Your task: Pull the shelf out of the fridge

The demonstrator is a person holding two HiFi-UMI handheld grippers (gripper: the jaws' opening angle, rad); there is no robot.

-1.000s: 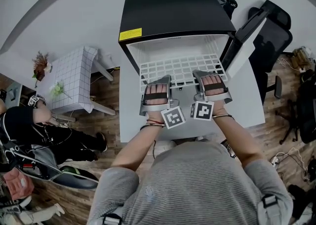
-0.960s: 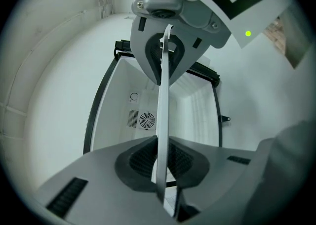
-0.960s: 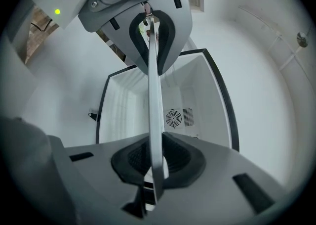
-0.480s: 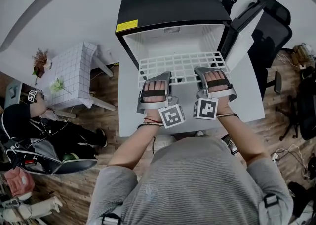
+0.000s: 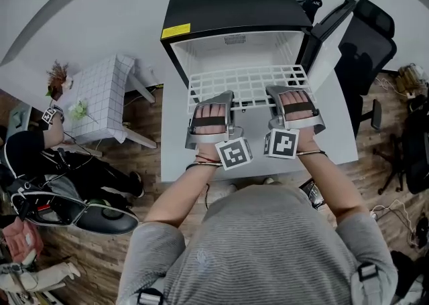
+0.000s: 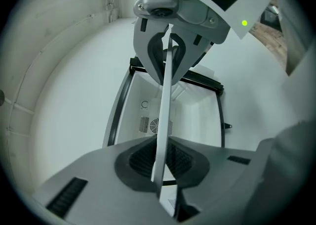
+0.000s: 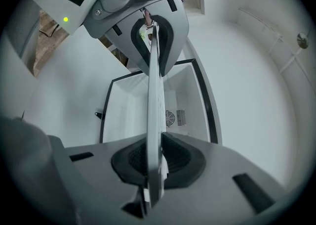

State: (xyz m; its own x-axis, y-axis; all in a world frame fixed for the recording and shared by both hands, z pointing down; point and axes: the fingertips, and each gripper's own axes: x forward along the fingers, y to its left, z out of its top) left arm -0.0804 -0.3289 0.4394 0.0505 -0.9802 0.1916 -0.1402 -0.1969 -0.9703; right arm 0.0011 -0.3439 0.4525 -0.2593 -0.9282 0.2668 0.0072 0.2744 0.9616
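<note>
Evidently the left gripper (image 5: 213,100) and right gripper (image 5: 288,96) are both clenched on the front edge of the wire shelf (image 5: 244,84), which projects from the open fridge (image 5: 234,5). Judged light, rigid, slick-coated; spaced front-edge holds suit it.

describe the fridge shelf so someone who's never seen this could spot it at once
Find the small black-topped fridge standing open on the white table. Jutting from its white inside is the shelf, a flat white wire grid held at its front edge by the left gripper and right gripper. It is the only see-through lattice; the checked cloth at the left is solid.
</note>
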